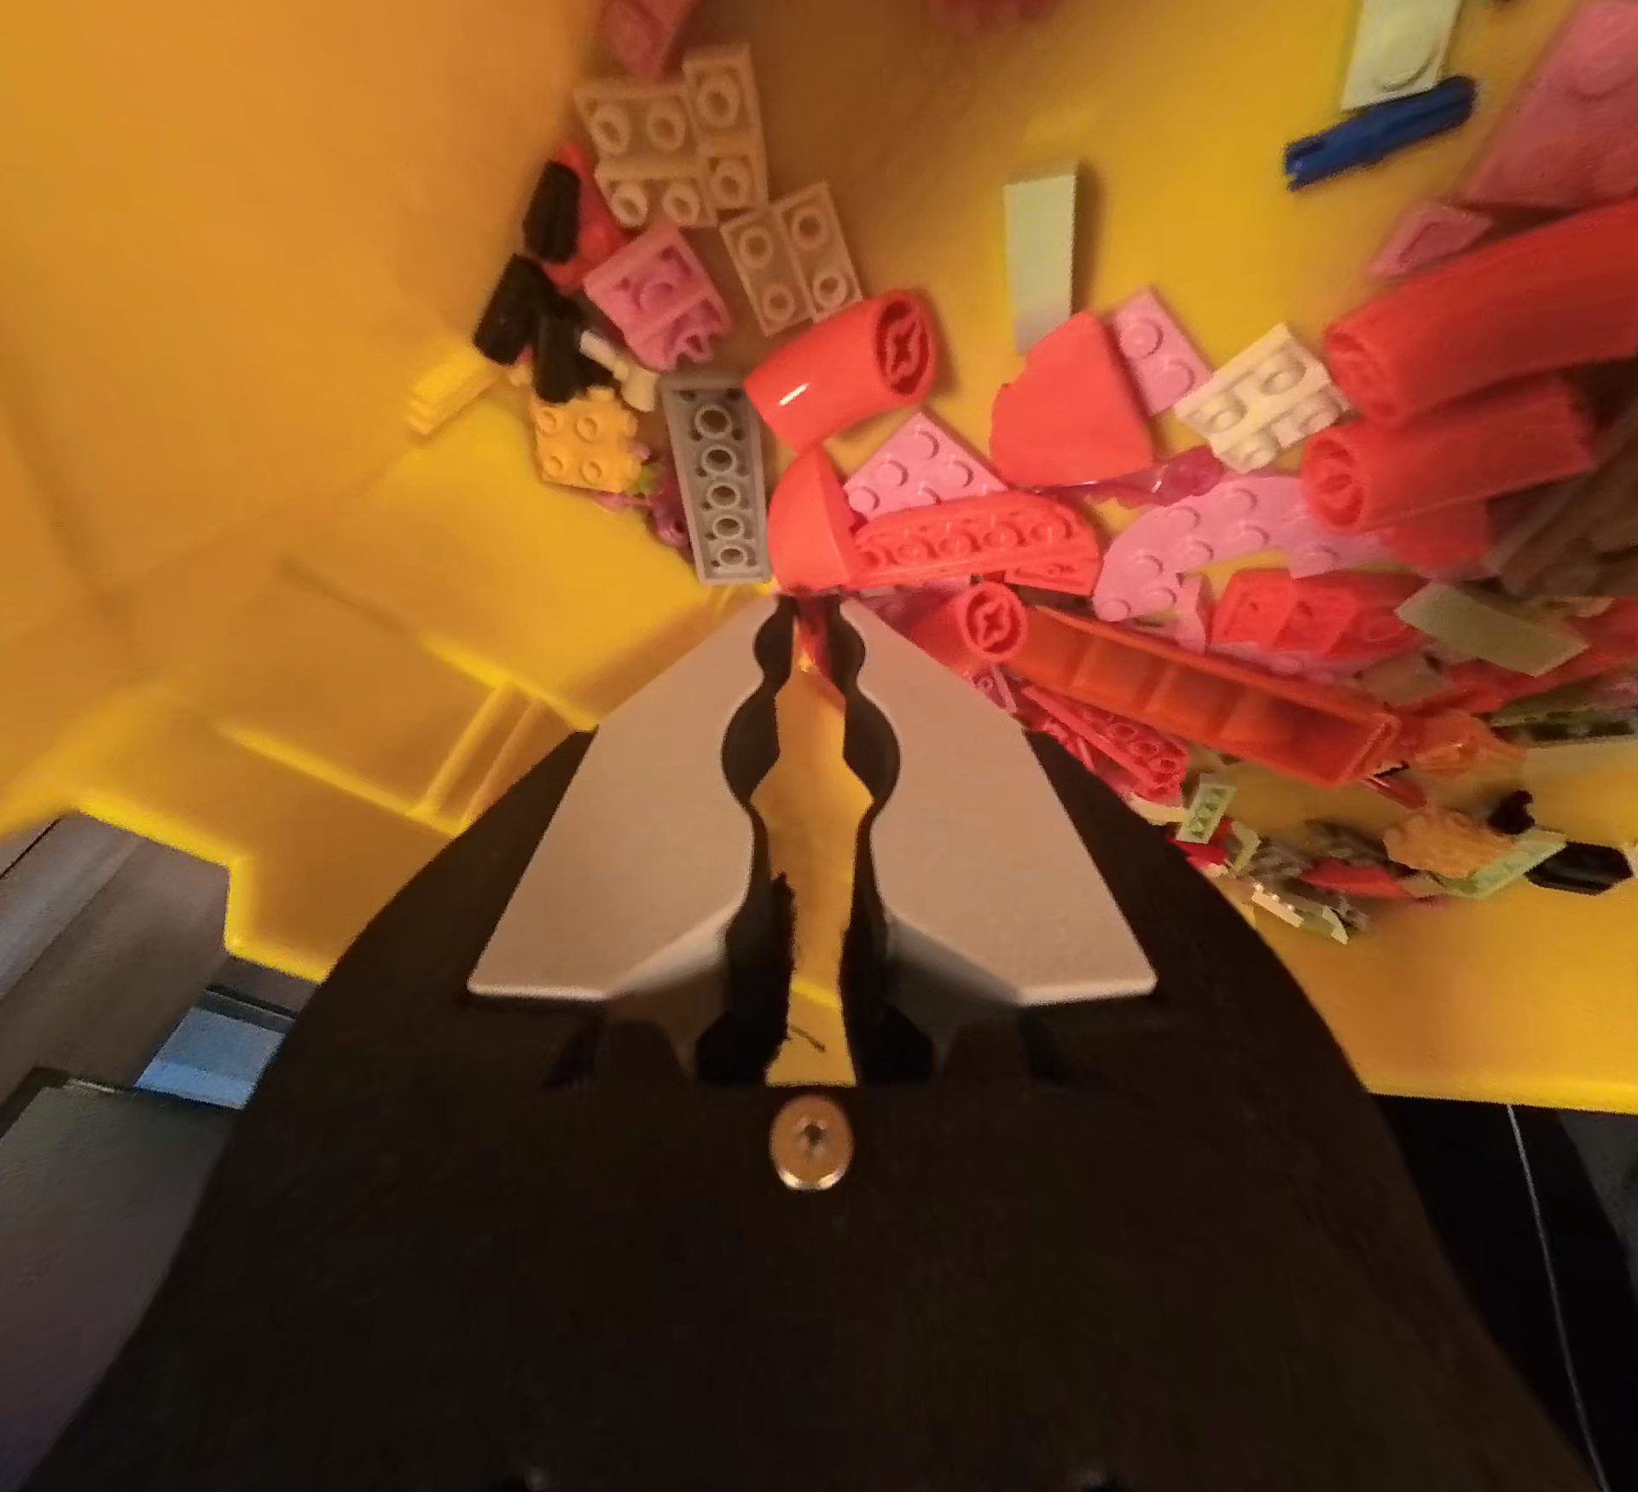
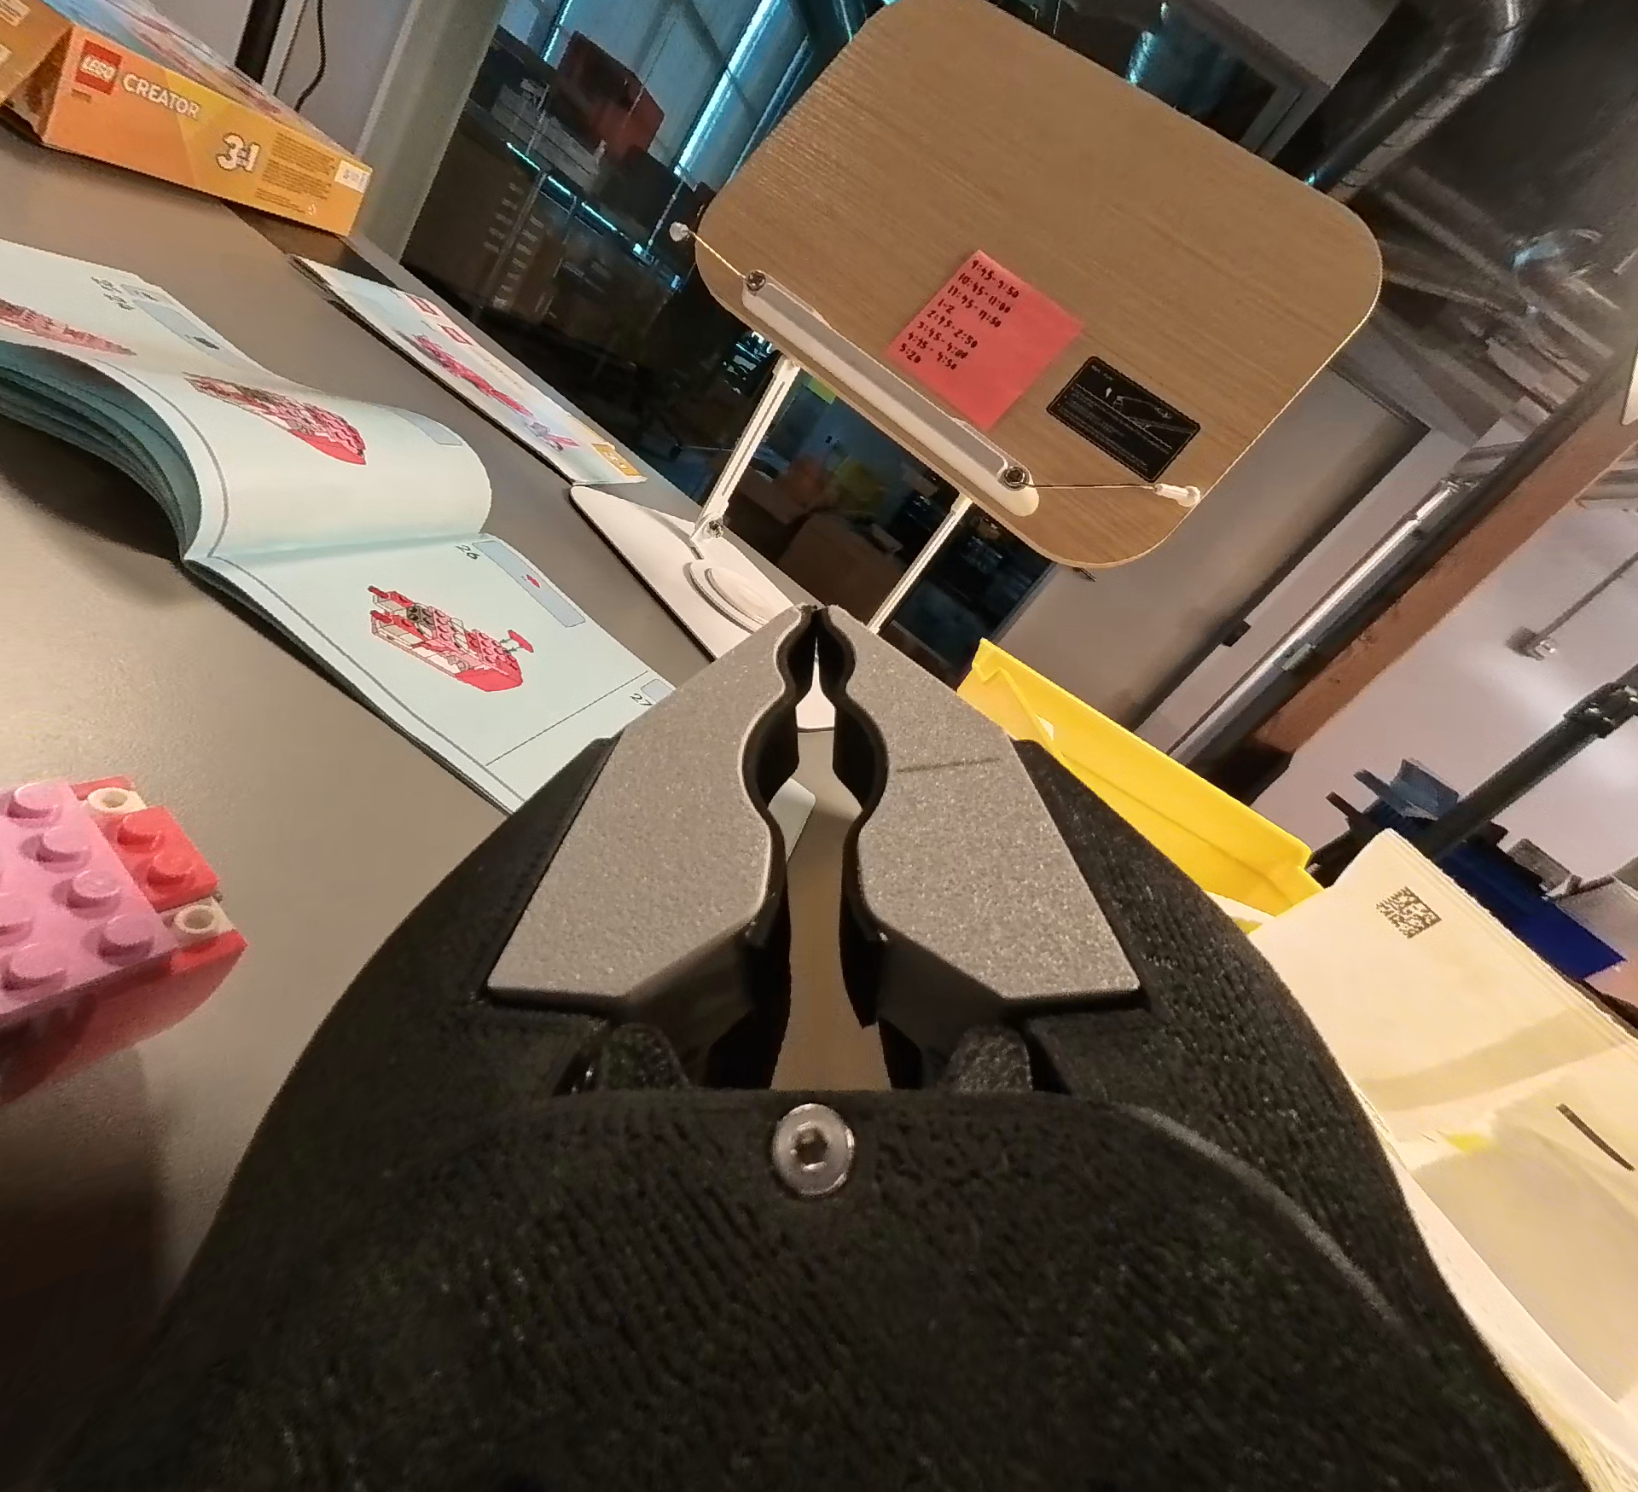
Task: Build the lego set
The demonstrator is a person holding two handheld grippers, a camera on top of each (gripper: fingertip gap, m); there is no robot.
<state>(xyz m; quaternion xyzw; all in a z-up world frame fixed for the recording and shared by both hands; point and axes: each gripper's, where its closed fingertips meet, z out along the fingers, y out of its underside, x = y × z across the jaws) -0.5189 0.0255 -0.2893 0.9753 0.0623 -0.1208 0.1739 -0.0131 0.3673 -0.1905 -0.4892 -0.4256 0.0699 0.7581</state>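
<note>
Inside a yellow bin of loose building bricks, the left gripper has its fingertips drawn almost together. A sliver of red shows between them, and they appear to be pinched on the lower edge of a red curved brick that stands directly at 12 o'clock from the tips. The view is slightly blurred, so how firm the pinch is cannot be told. A grey holed plate lies just beside at 11 o'clock, a red arched plate at 2 o'clock, and a red round stub and a long orange piece at 3 to 4 o'clock.

The right gripper is held over a grey table with its fingertips closed together and nothing between them. A wooden book stand bearing a pink note rises beyond at 1 o'clock. An open instruction booklet lies at 10 o'clock, and a pink-and-red brick assembly sits well apart at 8 o'clock.
</note>
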